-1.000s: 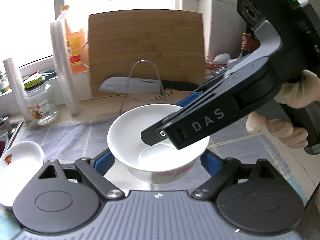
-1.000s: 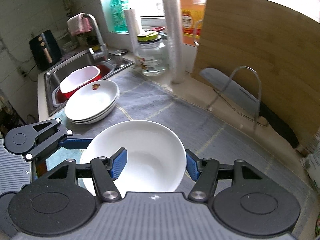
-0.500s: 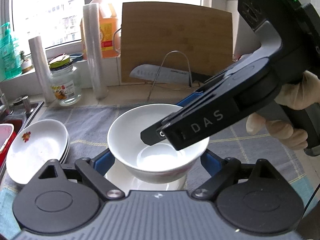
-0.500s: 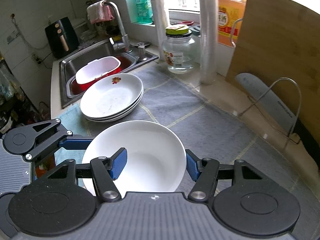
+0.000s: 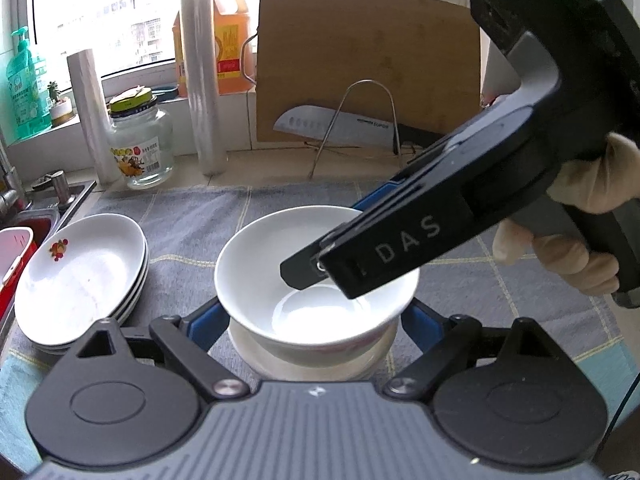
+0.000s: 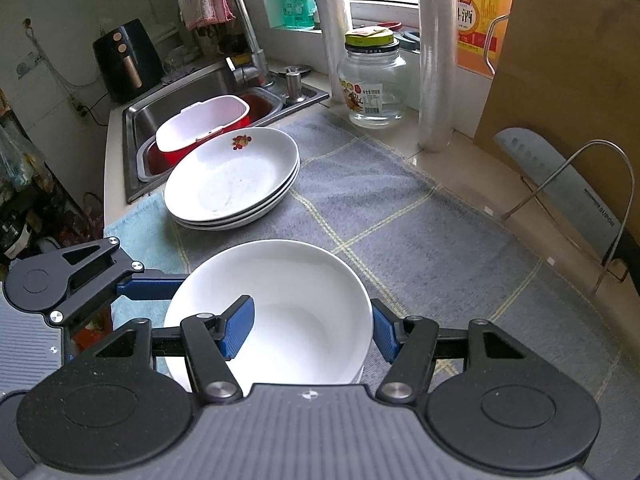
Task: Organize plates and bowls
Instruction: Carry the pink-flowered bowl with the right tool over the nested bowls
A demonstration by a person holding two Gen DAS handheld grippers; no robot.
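Observation:
A white bowl (image 5: 316, 280) sits between the blue pads of my left gripper (image 5: 312, 324), which is shut on its sides. Just under it shows the rim of a second white bowl (image 5: 312, 364); I cannot tell whether they touch. My right gripper (image 6: 308, 332) is open and straddles the bowl's (image 6: 280, 304) rim, one pad inside and one outside. In the left wrist view its inner finger (image 5: 380, 256) hangs over the bowl's middle. A stack of white plates (image 6: 232, 176) with a red flower mark lies to the left on the grey checked mat (image 6: 400, 240).
A sink (image 6: 132, 120) with a red tub (image 6: 200, 128) lies beyond the plates (image 5: 80, 276). A glass jar (image 5: 140, 148), film rolls (image 5: 204, 80), an oil jug (image 5: 232, 36), a wooden cutting board (image 5: 368, 68) and a knife on a wire rack (image 5: 332, 128) line the back. A gloved hand (image 5: 580, 200) holds the right gripper.
Both views have swung so the plate stack and sink come further into sight. The bowl has stayed in the same place between the grippers. A white rim now shows beneath it.

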